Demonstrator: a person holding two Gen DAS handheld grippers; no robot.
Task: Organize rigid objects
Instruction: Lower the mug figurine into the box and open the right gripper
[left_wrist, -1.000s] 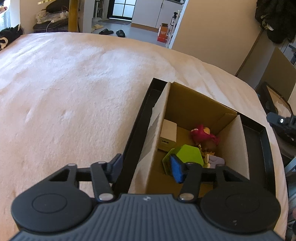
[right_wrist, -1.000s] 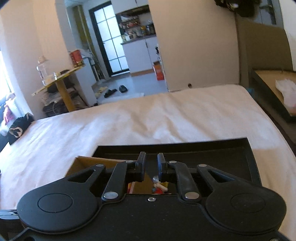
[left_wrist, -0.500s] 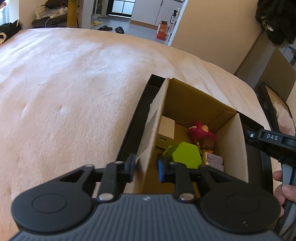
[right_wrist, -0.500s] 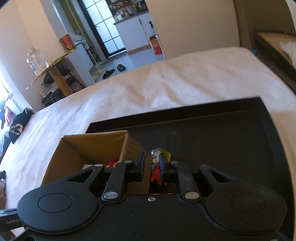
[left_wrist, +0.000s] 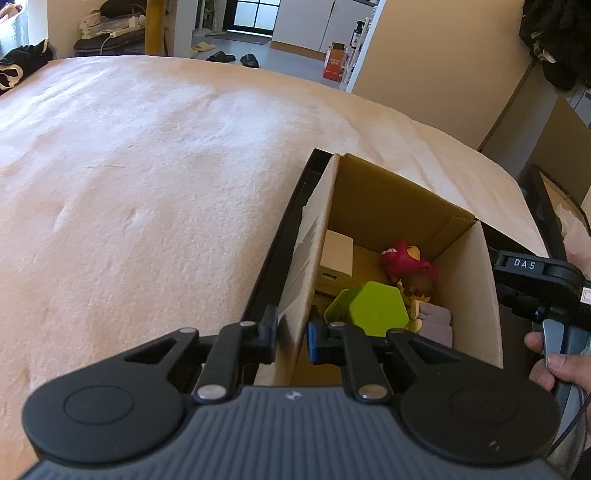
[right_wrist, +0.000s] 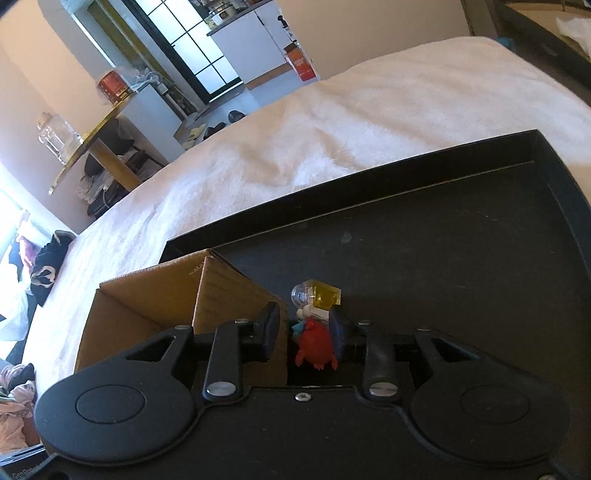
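— On the bed (left_wrist: 155, 177), in the black tray (right_wrist: 461, 236): what does the left tool (left_wrist: 291, 334) grip?

— It is clamped on the left wall of the cardboard box (left_wrist: 388, 199) at the tray's left edge; inside lie a green hexagonal block (left_wrist: 376, 304), a white box (left_wrist: 336, 258) and a red toy (left_wrist: 402, 258).

— And the right tool (right_wrist: 304, 330)?

— Its jaws have just been opening, apart now around a small red figure (right_wrist: 314, 345) on the tray floor, just beside the box's right wall.

My left gripper (left_wrist: 291, 338) points steeply down, its jaws pinched tight on a cardboard wall. My right gripper (right_wrist: 303, 332) also angles down, rolled to one side, jaws just opening. My right hand (left_wrist: 554, 358) curls around its handle.
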